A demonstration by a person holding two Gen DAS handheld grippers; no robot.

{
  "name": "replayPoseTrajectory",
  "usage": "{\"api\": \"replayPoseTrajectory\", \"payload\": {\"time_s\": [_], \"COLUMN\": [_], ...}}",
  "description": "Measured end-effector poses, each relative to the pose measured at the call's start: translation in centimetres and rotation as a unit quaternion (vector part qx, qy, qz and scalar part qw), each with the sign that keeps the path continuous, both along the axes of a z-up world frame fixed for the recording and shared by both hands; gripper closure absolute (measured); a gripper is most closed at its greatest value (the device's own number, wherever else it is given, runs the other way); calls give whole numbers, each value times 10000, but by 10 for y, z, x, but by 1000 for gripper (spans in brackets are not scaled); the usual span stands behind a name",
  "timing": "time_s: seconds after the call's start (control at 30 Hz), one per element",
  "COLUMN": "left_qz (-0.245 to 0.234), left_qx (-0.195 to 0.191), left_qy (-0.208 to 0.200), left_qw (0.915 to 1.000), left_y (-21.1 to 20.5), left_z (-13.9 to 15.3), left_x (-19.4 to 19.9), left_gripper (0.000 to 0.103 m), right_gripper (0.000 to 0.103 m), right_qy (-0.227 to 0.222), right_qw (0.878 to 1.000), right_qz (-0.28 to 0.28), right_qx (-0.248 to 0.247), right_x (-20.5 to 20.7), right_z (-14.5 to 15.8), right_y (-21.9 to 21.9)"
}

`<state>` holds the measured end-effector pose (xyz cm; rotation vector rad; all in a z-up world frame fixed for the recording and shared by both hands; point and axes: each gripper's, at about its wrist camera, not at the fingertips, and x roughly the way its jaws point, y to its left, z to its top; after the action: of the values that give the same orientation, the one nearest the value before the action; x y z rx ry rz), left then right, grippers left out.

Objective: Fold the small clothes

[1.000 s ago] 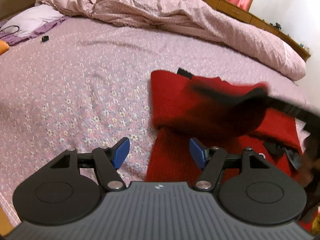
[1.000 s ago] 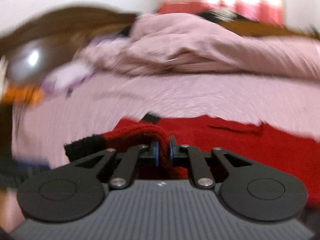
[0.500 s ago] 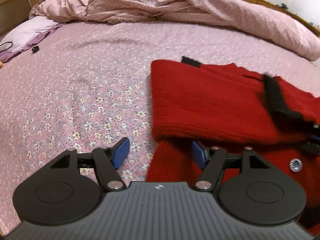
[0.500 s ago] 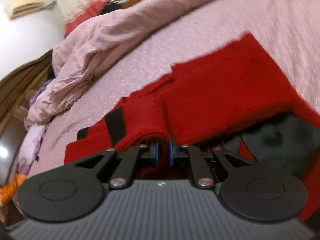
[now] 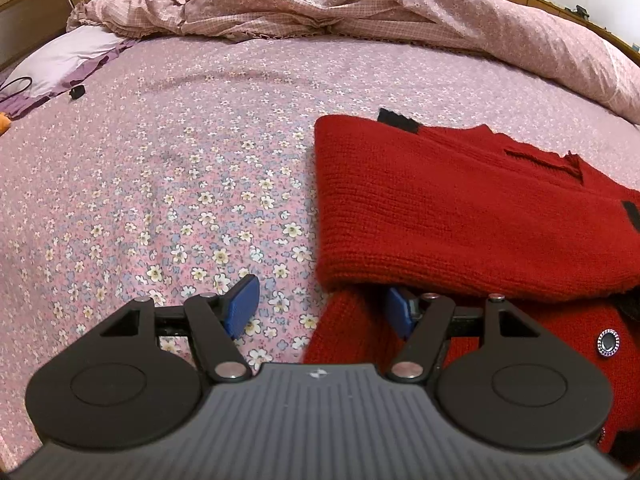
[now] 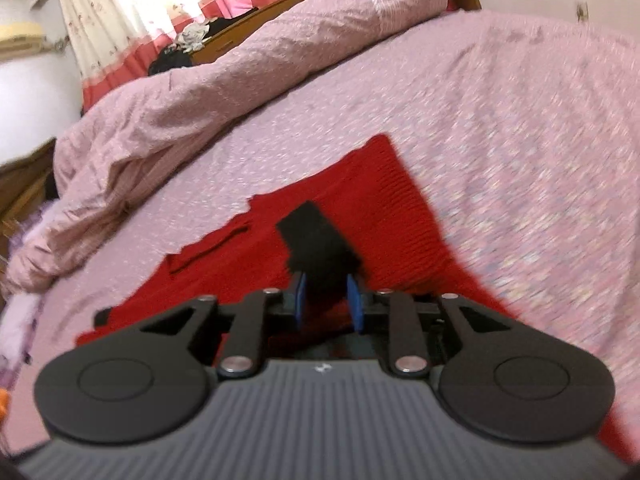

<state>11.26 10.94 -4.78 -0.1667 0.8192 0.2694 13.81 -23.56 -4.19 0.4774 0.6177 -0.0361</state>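
Red knit cardigan (image 5: 460,216), one item, laid on flowered pink bedsheet (image 5: 180,200), partly folded. Right gripper (image 6: 327,304): jaws opening, blue pads standing either side of black sleeve cuff (image 6: 316,248), cuff between them but apparently no longer pinched; judged a release, sleeve brought across the body so its end lies on the red knit rather than trailing onto the sheet. Left gripper (image 5: 322,312): jaws standing wide, nothing held; left pad (image 5: 242,308) over bare sheet, right pad (image 5: 400,312) tucked just under the rolled fold edge of the knit, straddling the garment's near corner; judged ready either to pin that edge while the sleeve settles or to take the corner for a further fold. Outward: upper layer doubled over a lower layer, fold edge rounded and facing the left gripper; round metal button (image 5: 608,342) showing on the lower layer; black trim tab (image 5: 398,120) at far edge. Further out: rumpled pink quilt (image 5: 360,4) heaped along the far side, well apart from the garment; lilac pillow (image 5: 68,60) at far left; wooden bed frame (image 5: 560,4) beyond. Fold judged roughly midway: sleeve in, body not yet halved.
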Motion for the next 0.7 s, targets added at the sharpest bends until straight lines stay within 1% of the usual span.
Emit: {"api": "replayPoseTrajectory", "payload": {"time_s": [0.07,0.13,0.17,0.2,0.23,0.27,0.37,0.43,0.63,0.67,0.7], "left_qz": [6,5,-1,-6,-9,-13,0,-1,-13,-16,-23], "left_qx": [3,28,47,69,94,114,126,150,204,221,245], "left_qy": [10,20,22,24,25,26,44,59,74,75,74], "left_qw": [10000,10000,10000,10000,10000,9999,9999,9999,9998,9997,9997], "left_y": [0,-2,-2,-3,-4,-4,-5,-6,-6,-6,-7], "left_z": [0,1,1,1,1,1,1,2,2,2,2], "left_x": [0,0,0,0,0,-1,-1,0,1,1,2], "left_gripper": [32,32,32,32,32,32,32,32,32,32,32], "right_gripper": [76,73,65,51,44,41,41,41,42,43,46], "right_qy": [-8,-111,-169,-216,-248,-277,-377,-343,122,174,187], "right_qw": [9996,9989,9985,9979,9971,9961,9926,9901,9829,9810,9793], "right_qz": [6,124,208,328,486,621,924,1097,1559,1656,1750], "right_qx": [-268,-428,-474,-510,-537,-557,-689,-801,-977,-997,-1000], "right_x": [-3,-4,-7,-5,0,5,23,36,70,72,72], "right_z": [7,15,19,23,26,29,34,29,3,-2,-6], "right_y": [-7,-16,-19,-21,-23,-23,-20,-15,2,6,9]}}
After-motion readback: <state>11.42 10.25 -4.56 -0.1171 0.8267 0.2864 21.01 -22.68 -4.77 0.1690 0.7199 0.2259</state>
